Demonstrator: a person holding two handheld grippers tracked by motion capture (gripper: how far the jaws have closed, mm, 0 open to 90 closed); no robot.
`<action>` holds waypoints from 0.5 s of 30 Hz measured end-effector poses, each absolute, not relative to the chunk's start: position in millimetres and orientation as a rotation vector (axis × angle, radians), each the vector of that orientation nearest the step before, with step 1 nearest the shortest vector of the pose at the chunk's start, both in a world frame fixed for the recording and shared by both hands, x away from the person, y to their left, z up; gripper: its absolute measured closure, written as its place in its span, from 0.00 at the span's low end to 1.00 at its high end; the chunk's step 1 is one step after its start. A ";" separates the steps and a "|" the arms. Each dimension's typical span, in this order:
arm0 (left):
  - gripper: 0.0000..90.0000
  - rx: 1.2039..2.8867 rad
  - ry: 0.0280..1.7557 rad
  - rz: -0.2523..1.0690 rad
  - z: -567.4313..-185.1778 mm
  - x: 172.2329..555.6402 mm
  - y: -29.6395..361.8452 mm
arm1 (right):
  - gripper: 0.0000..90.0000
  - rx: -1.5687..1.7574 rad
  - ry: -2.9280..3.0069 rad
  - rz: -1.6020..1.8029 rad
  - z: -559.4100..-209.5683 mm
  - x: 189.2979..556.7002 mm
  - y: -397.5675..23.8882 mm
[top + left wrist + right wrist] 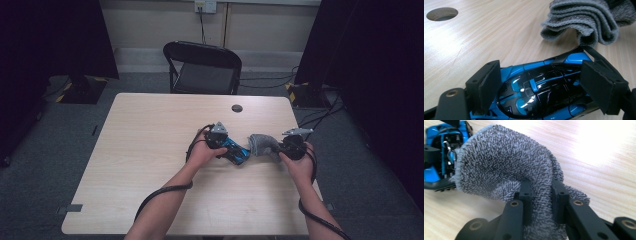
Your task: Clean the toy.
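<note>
High view: on the surface (150,135), the left gripper (231,148) holds the toy car (236,151).

Left gripper view: its pads clamp the car's smooth, probably slippery body.

Right gripper view: the right gripper (541,195) is pinched tight on the soft, limp cloth (499,162).

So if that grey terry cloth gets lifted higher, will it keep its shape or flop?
The grey terry cloth will probably flop: it already bunches in soft folds where the right tool pinches it. It looks light, and the looped pile should grip rather than slip.
</note>
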State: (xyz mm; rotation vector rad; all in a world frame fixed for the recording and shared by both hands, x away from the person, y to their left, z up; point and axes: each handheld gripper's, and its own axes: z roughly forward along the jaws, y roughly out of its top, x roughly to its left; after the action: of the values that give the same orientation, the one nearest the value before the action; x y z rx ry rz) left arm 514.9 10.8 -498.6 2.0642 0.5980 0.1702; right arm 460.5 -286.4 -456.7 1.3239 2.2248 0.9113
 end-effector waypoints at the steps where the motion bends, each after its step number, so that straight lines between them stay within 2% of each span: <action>1: 0.19 2.064 0.598 0.170 -498.6 515.1 10.9 | 0.83 1.319 2.227 0.924 -455.7 458.6 -287.2; 15: 0.19 2.065 0.599 0.170 -498.4 515.4 10.9 | 0.83 1.221 2.260 1.127 -445.0 426.4 -290.7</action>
State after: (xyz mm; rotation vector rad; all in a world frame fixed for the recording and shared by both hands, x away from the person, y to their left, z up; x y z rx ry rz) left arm 515.4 10.9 -498.4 2.0650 0.5993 0.1695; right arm 426.4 -290.7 -445.0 1.2215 2.2603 1.1265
